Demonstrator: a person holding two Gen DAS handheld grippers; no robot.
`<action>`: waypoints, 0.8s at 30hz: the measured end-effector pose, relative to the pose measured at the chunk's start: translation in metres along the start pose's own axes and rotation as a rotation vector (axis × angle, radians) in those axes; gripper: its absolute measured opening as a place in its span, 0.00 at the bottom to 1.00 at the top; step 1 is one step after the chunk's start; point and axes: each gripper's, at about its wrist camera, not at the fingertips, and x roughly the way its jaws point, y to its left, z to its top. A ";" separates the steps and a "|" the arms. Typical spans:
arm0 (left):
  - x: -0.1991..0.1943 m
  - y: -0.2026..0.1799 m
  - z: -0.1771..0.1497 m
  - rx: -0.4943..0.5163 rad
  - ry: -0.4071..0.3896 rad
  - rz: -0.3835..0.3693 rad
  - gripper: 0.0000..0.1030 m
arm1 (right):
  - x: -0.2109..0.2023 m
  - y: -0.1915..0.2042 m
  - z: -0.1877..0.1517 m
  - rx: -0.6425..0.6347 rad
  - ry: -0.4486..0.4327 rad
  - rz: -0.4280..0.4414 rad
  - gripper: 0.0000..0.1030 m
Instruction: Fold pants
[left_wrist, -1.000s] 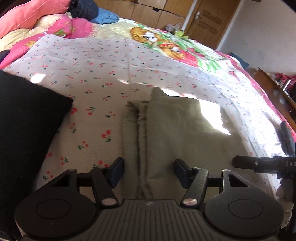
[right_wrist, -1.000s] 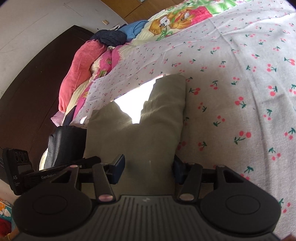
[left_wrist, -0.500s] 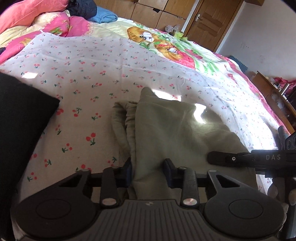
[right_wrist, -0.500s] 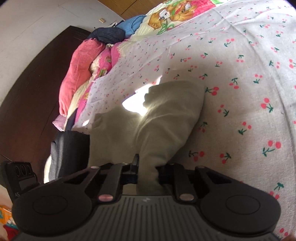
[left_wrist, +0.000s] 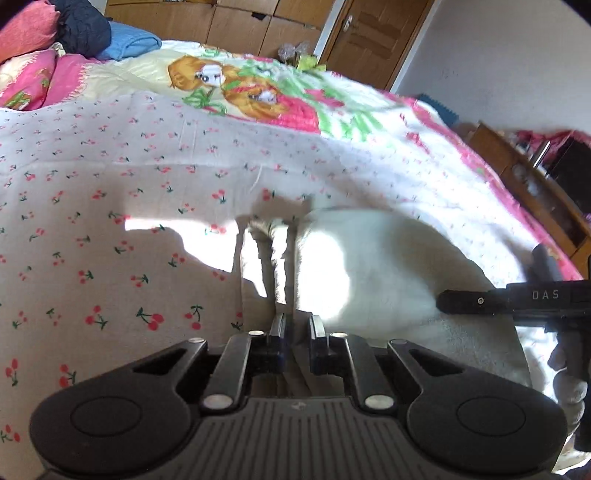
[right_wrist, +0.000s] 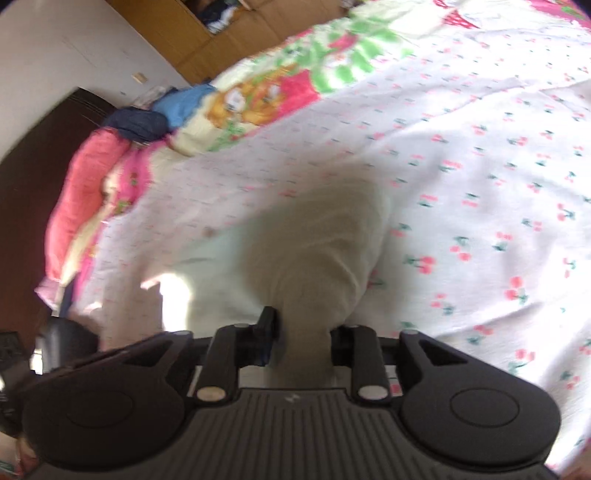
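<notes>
Two tools clenched the near hem of the pants (left_wrist: 369, 266): left tool (left_wrist: 295, 328) having just closed, right tool (right_wrist: 301, 332) slackening slightly. Pants lay on the bed (left_wrist: 110, 206). I judged both corners should travel level together.

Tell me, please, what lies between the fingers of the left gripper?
A pinched fold of the pale green pants sits between the left gripper's closed pads, seen in the left wrist view, with the cherry-print sheet beneath.

My L gripper (left_wrist: 295, 325) and R gripper (right_wrist: 301, 325) just clamped the pants (left_wrist: 369, 258), hem now lifted and carried fwd.
</notes>
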 end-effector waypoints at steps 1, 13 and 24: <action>0.001 -0.003 -0.001 0.014 0.002 0.011 0.26 | 0.002 -0.007 -0.001 -0.010 0.005 -0.005 0.32; -0.036 -0.046 0.025 0.268 -0.159 0.171 0.26 | -0.052 0.043 -0.034 -0.227 -0.255 -0.012 0.42; 0.042 -0.032 0.042 0.310 -0.044 0.137 0.27 | 0.018 0.111 -0.112 -0.328 -0.074 0.135 0.42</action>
